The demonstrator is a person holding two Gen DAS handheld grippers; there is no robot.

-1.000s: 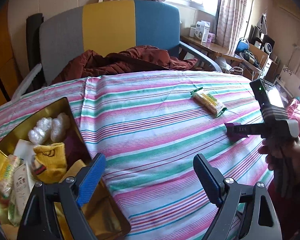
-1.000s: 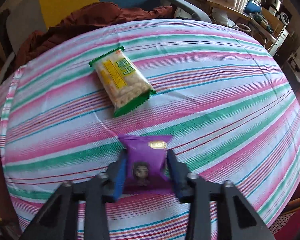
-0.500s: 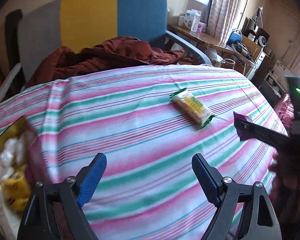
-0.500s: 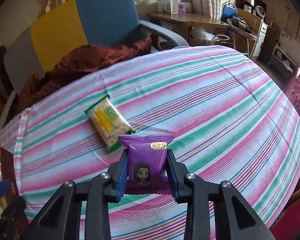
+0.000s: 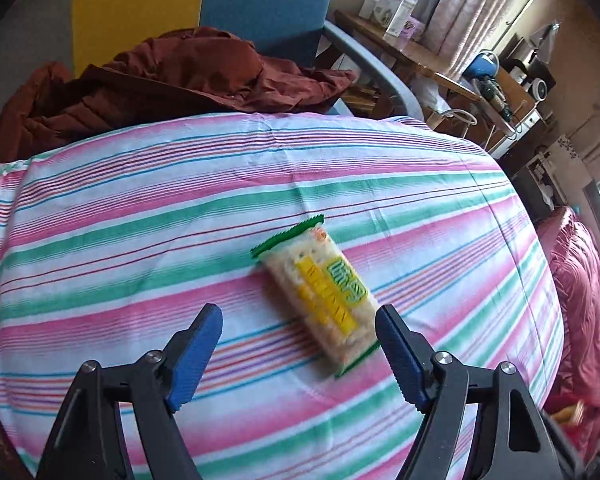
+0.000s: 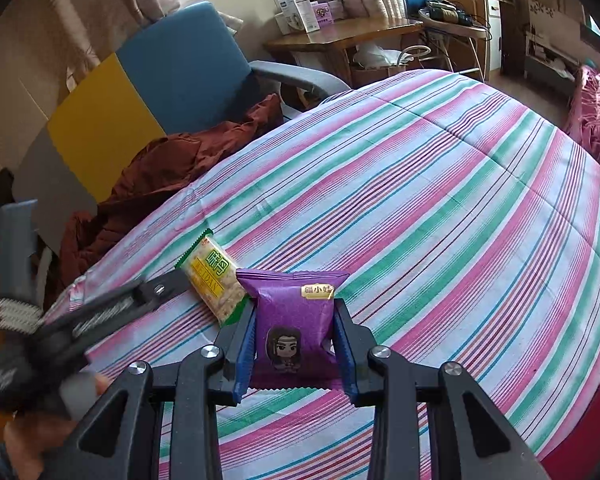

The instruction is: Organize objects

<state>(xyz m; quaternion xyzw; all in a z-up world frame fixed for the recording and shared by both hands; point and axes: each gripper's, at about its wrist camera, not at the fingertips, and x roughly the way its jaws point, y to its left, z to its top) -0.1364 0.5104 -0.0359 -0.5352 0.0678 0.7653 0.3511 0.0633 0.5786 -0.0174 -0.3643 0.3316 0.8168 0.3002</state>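
Since a second ago, the left tongs have been swinging away from the gold tin of snacks, now out of view, and across the striped tabletop to hang over the green-edged cracker packet. Their blue pads are spread but closing, with the packet's near end lying between them, not yet pinched. The right tongs are pressing together on the purple snack packet, holding it lifted clear of the cloth just beside the cracker packet. Collecting the loose snacks appears to be the step in hand; the next move likely calls for lowering the left tongs around the cracker packet's width and squeezing.
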